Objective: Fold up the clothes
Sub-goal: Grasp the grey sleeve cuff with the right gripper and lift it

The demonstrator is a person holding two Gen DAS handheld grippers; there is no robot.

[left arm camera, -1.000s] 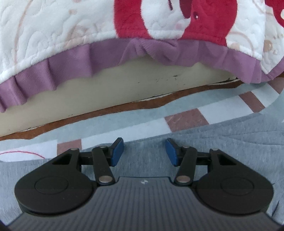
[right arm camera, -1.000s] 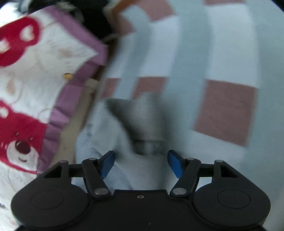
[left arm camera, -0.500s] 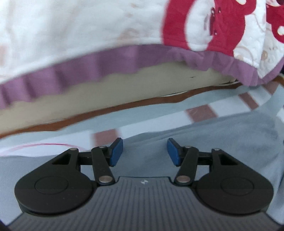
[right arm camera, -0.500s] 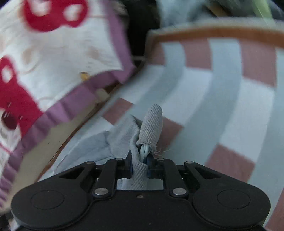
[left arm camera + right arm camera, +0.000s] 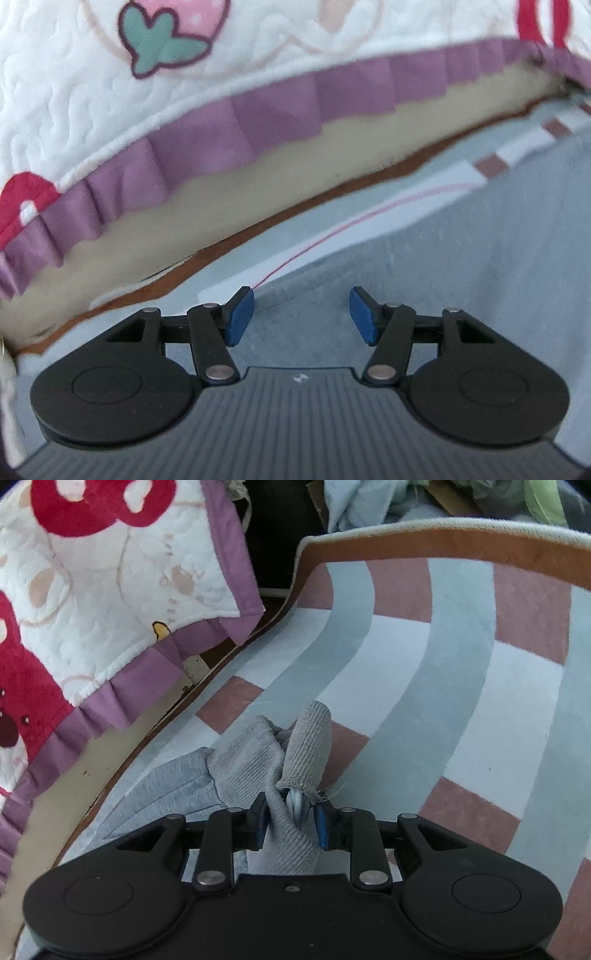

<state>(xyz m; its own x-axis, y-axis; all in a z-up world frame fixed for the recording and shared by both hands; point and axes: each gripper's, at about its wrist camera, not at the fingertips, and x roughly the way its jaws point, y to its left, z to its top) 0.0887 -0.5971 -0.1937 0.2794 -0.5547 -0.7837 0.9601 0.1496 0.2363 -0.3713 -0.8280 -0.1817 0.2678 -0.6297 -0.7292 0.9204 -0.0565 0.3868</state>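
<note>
A grey garment (image 5: 461, 251) lies spread on the checked rug (image 5: 258, 254). My left gripper (image 5: 301, 314) hovers open just above its near edge, nothing between the blue pads. In the right wrist view the same grey garment (image 5: 243, 764) is bunched up, its ribbed cuff (image 5: 308, 746) sticking up past the jaws. My right gripper (image 5: 291, 818) is shut on that ribbed cuff, lifting it off the rug (image 5: 424, 686). The garment's body trails down and left towards the bed.
A white quilt with red bears and a purple frill (image 5: 229, 122) hangs over a beige bed side (image 5: 295, 170) along the rug's brown border. In the right wrist view the quilt (image 5: 110, 590) fills the left; a pile of clothes (image 5: 369, 502) lies beyond the rug's far edge.
The right gripper went from open over the garment to shut on its ribbed cuff, and has raised it. The left gripper slid left along the bed side, staying open.
</note>
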